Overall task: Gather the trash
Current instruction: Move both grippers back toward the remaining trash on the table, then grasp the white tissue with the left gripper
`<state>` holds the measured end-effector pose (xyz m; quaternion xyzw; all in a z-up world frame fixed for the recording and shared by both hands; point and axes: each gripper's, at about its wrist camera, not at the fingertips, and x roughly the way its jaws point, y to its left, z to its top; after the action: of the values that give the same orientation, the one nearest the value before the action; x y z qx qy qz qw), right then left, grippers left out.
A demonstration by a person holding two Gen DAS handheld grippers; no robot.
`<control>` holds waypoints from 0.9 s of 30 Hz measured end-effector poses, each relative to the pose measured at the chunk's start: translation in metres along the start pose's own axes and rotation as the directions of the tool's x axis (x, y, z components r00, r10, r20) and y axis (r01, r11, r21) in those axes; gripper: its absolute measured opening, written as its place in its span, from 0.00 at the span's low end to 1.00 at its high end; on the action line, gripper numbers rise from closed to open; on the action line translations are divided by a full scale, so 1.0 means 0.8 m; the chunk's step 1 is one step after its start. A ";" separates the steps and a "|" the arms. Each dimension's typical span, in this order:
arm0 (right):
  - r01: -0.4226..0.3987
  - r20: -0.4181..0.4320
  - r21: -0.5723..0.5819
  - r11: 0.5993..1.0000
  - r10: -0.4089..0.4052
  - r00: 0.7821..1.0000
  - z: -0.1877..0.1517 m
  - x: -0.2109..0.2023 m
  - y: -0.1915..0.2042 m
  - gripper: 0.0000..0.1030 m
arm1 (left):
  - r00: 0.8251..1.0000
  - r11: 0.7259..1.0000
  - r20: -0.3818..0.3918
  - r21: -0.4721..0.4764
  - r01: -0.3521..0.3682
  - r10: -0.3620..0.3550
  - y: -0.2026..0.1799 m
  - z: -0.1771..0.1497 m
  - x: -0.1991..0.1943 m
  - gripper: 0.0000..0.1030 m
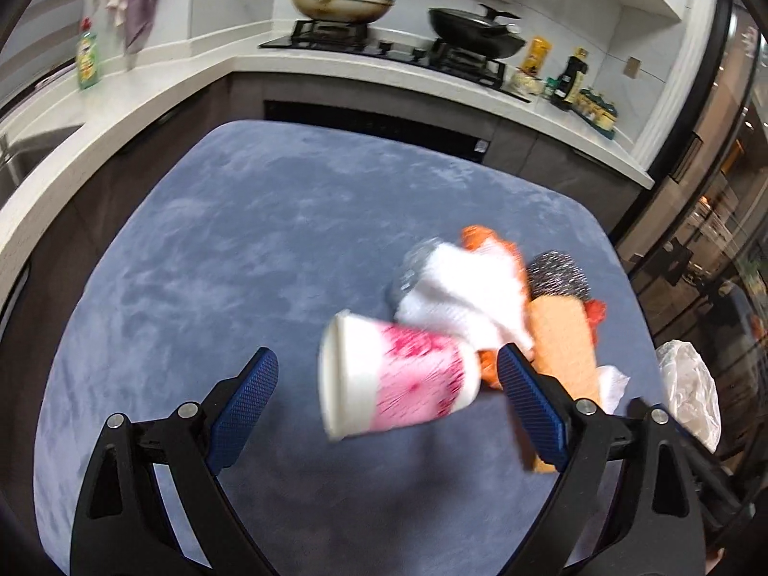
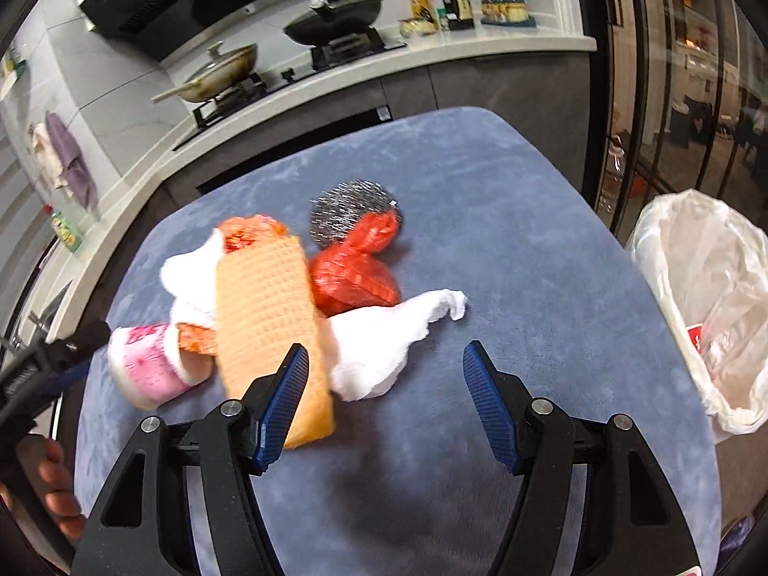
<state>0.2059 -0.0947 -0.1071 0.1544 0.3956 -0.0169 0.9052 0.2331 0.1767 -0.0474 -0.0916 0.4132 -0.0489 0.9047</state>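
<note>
Barely begun, by the look of things — the whole heap of trash lying on the blue-grey table [image 2: 480, 182], nothing lifted.

Left gripper [image 1: 386, 369] spread wide, hovering above the pink-and-white paper cup [image 1: 398, 379] tipped on its side between the pads but not pinched. Right gripper [image 2: 384, 374] likewise spread and empty, poised over the near edge of the pile, its left pad in front of the orange sponge cloth [image 2: 269, 326].

Left to collect, all bunched together mid-table: the cup at the near left, the orange cloth across the middle, a crumpled white tissue [image 2: 384, 341] trailing off to the right, a red plastic bag [image 2: 355, 278] just behind it, a steel wool scourer [image 2: 341, 211] at the far side touching the red bag, another white wad [image 1: 461, 293] and some orange wrapper [image 2: 249, 233] at the far left. Something clear and shiny beside the white wad in the left wrist view — possibly a plastic wrapper, too blurred to say.

Bin with a white liner bag [image 2: 710, 297] off the table's right edge, mouth open; a scrap with red print visible inside, otherwise seemingly little in it.
</note>
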 end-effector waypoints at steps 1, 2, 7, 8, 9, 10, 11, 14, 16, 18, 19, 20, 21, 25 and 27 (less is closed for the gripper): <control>0.001 -0.010 0.009 1.000 -0.001 1.000 0.000 0.006 -0.004 0.61 | 1.000 1.000 0.001 0.004 0.008 -0.008 -0.006 0.004 0.003 0.86; 0.000 -0.016 0.014 1.000 0.000 1.000 0.001 0.011 -0.006 0.59 | 1.000 1.000 0.004 0.007 0.020 -0.020 -0.012 0.009 0.007 0.86; -0.012 -0.057 0.034 0.999 0.014 0.998 -0.001 0.035 -0.014 0.53 | 0.999 0.999 -0.004 0.019 0.036 -0.036 -0.035 0.027 0.036 0.80; -0.013 -0.064 0.036 0.999 0.016 0.998 -0.002 0.040 -0.014 0.51 | 0.999 0.999 -0.010 0.020 0.035 -0.035 -0.038 0.030 0.043 0.79; -0.016 -0.068 0.036 0.999 0.019 0.997 -0.003 0.043 -0.014 0.50 | 0.999 0.999 -0.022 0.023 0.035 -0.034 -0.042 0.031 0.052 0.73; -0.021 -0.072 0.035 0.999 0.023 0.997 -0.003 0.046 -0.014 0.46 | 0.999 0.999 -0.034 0.025 0.036 -0.035 -0.044 0.033 0.061 0.68; -0.026 -0.077 0.035 0.999 0.028 0.997 -0.004 0.049 -0.014 0.43 | 0.998 0.999 -0.044 0.024 0.034 -0.033 -0.046 0.034 0.069 0.66; -0.044 -0.094 0.039 0.998 0.047 0.994 -0.006 0.057 -0.014 0.34 | 0.997 0.999 -0.071 0.012 0.038 -0.037 -0.045 0.035 0.086 0.52; -0.057 -0.103 0.037 0.998 0.061 0.993 -0.008 0.061 -0.011 0.27 | 0.996 0.999 -0.079 0.010 0.046 -0.045 -0.045 0.034 0.093 0.39; -0.069 -0.112 0.030 0.997 0.072 0.991 -0.009 0.063 -0.009 0.19 | 0.994 0.998 -0.088 0.006 0.065 -0.064 -0.046 0.034 0.095 0.25; -0.073 -0.114 0.027 0.997 0.075 0.991 -0.010 0.063 -0.008 0.16 | 0.994 0.997 -0.086 0.008 0.071 -0.070 -0.047 0.034 0.094 0.21; -0.073 -0.110 0.021 0.997 0.075 0.991 -0.011 0.061 -0.006 0.12 | 0.994 0.997 -0.082 0.014 0.074 -0.072 -0.048 0.034 0.091 0.15; -0.076 -0.104 0.016 0.997 0.077 0.992 -0.011 0.058 -0.004 0.11 | 0.995 0.997 -0.073 0.024 0.073 -0.072 -0.050 0.033 0.086 0.13; -0.096 -0.063 -0.003 0.995 0.095 0.993 -0.006 0.034 0.002 0.08 | 0.994 0.995 -0.046 0.022 0.096 -0.095 -0.051 0.034 0.064 0.09; -0.102 -0.039 -0.010 0.995 0.102 0.994 -0.001 0.020 0.004 0.07 | 0.993 0.993 -0.034 0.018 0.115 -0.114 -0.052 0.037 0.050 0.08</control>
<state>0.2167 -0.0901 -0.1185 0.1695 0.4046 0.0347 0.8980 0.2809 0.1334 -0.0498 -0.1053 0.4216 -0.1062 0.8944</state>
